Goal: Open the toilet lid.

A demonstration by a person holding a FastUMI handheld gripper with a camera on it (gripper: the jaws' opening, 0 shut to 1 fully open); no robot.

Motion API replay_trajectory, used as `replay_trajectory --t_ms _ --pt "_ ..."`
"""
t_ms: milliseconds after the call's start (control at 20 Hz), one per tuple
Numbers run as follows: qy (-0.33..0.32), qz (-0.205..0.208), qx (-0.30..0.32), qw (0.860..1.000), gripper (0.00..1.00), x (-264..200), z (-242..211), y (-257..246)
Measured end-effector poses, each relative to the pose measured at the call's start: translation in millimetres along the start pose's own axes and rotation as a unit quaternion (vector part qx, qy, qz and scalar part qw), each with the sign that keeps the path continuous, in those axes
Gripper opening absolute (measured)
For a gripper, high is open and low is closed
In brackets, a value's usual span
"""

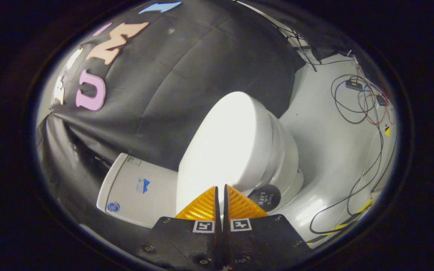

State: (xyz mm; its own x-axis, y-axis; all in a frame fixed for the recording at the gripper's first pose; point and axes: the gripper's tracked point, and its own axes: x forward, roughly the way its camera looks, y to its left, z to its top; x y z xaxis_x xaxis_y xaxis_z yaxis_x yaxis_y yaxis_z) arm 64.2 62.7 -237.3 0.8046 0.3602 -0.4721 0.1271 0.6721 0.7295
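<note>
Gripper view: claw [220, 188] is seen pressed together, nothing held. Lid [220, 150] lies just ahead of the fingertips, apparently down on the bowl [283, 158]. Task judged unstarted; lifting is left.

Black cloth wall [187, 86], creased and folded, gathered at one corner. White floor [326, 150], glossy. Tangle of black and red cables [360, 101] lying on the floor, with small dark boxes [353, 85] among them; one long black cable [356, 188] loops across the floor near a yellow strip [354, 218]. A small yellow marker [387, 131] sits just beside the tangle. A round black sticker [268, 197] with white lettering lies on the floor.
</note>
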Motion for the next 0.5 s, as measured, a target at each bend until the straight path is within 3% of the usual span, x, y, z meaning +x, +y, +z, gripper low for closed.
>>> replay_trajectory --t_ms 500 --pt "0.028 -0.051 0.050 0.997 0.01 5.0 -8.1 -34.0"
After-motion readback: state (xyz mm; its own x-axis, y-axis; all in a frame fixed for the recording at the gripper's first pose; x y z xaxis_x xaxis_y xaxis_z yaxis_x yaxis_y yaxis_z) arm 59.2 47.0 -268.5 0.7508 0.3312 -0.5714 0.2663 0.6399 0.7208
